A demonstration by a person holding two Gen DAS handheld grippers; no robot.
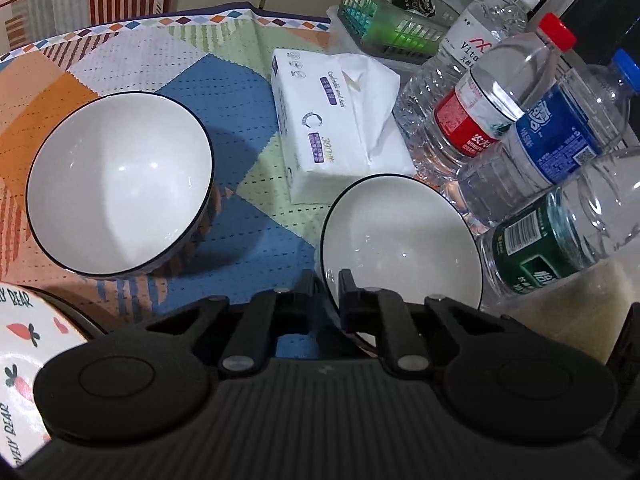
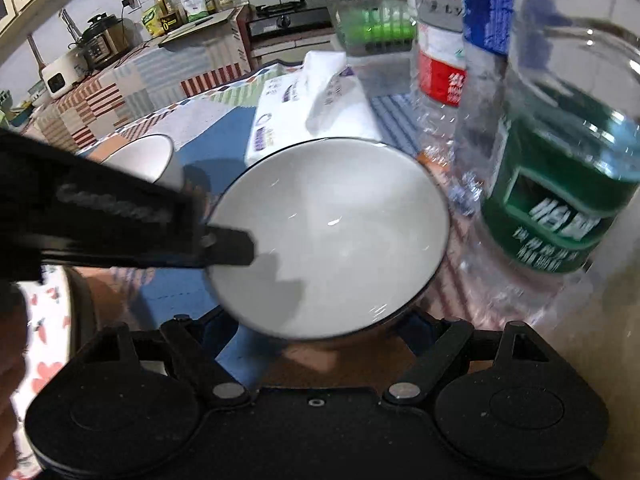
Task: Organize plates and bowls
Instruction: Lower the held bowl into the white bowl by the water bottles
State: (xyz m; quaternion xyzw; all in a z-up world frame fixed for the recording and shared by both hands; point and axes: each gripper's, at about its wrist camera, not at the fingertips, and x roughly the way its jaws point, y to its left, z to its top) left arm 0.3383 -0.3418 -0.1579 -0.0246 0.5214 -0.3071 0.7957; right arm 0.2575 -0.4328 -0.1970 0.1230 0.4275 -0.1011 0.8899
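Note:
In the left wrist view my left gripper [image 1: 325, 280] is shut on the near rim of a white bowl with a dark rim [image 1: 396, 240]. A second, larger white bowl [image 1: 120, 184] stands to its left on the patterned cloth. A plate with strawberry print and "BEAR" lettering [image 1: 24, 352] shows at the lower left. In the right wrist view the same held bowl [image 2: 332, 236] sits between my right gripper's wide-spread arms, its fingertips hidden under it. The left gripper [image 2: 224, 244] clamps the bowl's left rim. The other bowl [image 2: 148, 160] is behind it.
Several water bottles [image 1: 520, 128] stand close on the right, the green-labelled one [image 2: 560, 200] right beside the held bowl. A white tissue pack [image 1: 332, 120] lies behind it and a green basket [image 1: 384, 24] farther back. Kitchen counter with appliances [image 2: 96, 48] beyond.

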